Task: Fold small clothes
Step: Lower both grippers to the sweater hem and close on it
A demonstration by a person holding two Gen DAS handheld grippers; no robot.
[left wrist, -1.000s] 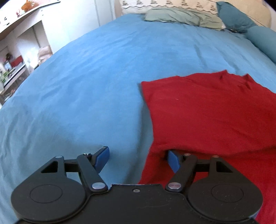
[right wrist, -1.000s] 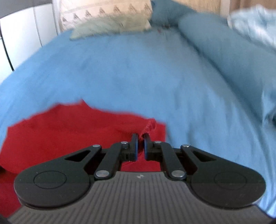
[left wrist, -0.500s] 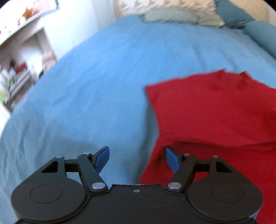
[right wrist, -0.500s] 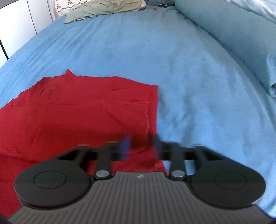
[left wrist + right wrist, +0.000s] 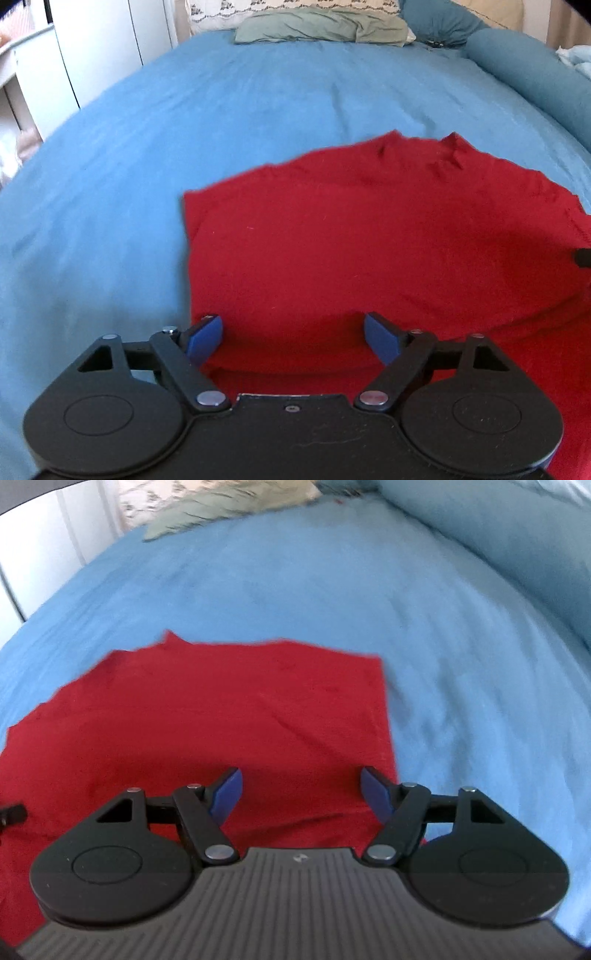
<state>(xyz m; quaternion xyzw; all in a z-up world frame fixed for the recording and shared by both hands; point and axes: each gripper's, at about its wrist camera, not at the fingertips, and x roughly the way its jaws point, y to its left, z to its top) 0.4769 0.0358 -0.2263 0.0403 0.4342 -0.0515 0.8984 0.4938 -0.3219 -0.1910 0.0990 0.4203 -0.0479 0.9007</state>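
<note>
Lying folded on the smooth blue bedspread (image 5: 258, 122), the soft red garment (image 5: 369, 240) sits beneath both just-spread tools (image 5: 293, 334) (image 5: 299, 794).

Bare blue bedspread (image 5: 110, 177) all around; pillows (image 5: 321, 27) far off.

The left gripper (image 5: 292, 334) fills the lower part of its frame, pitched downward, its blue pads (image 5: 205, 338) spread wide after just opening further, gripping nothing. The right gripper (image 5: 301, 792), low in its own frame, is likewise tilted down, its jaws just opened and apart.
</note>
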